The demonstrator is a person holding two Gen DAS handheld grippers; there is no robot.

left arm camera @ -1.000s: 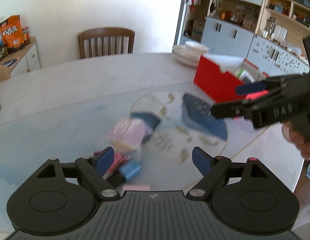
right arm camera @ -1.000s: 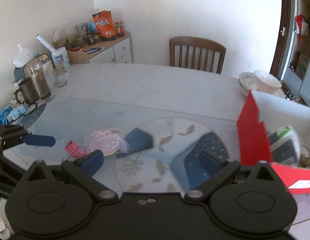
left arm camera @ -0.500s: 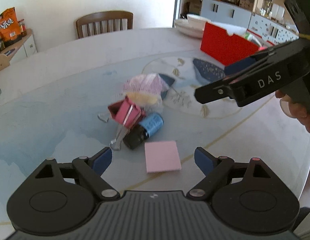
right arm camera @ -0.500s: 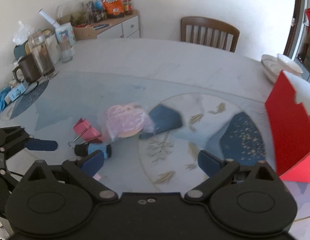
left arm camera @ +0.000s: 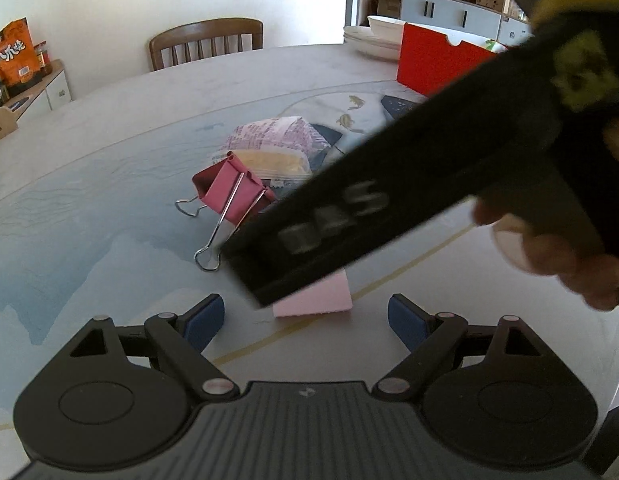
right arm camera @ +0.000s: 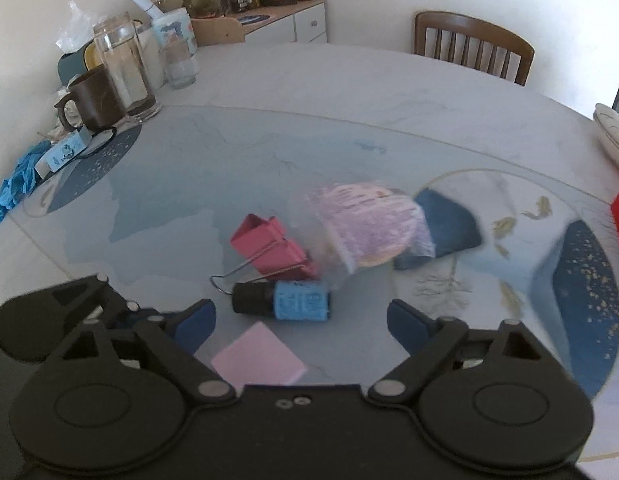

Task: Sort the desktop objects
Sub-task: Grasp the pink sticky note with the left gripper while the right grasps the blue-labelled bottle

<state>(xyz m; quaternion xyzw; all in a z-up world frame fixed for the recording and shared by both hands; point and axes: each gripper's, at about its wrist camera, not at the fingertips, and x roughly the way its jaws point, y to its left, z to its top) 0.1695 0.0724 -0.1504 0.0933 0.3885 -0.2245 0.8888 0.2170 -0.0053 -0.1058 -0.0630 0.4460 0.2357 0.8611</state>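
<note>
A pink binder clip (left arm camera: 233, 192) (right arm camera: 271, 248) lies on the table beside a clear packet (left arm camera: 271, 146) (right arm camera: 369, 232) with purple print. A small dark bottle with a blue label (right arm camera: 285, 303) lies just in front of the clip. A pink sticky-note pad (left arm camera: 315, 298) (right arm camera: 257, 360) lies nearest. My left gripper (left arm camera: 305, 322) is open and empty, just short of the pad. My right gripper (right arm camera: 301, 320) is open and empty, over the bottle and pad. In the left wrist view its black body (left arm camera: 389, 200) crosses the scene and hides the bottle.
A red box (left arm camera: 433, 60) stands at the far right, with white plates (left arm camera: 373, 36) behind it. A mug (right arm camera: 95, 98), glass jars (right arm camera: 125, 68) and blue gloves (right arm camera: 13, 182) crowd the far left. A wooden chair (left arm camera: 207, 42) stands behind the table.
Both grippers have moved down and closer to the cluster of objects. The right gripper has swung across the left wrist view, covering the bottle. Both stay open.
</note>
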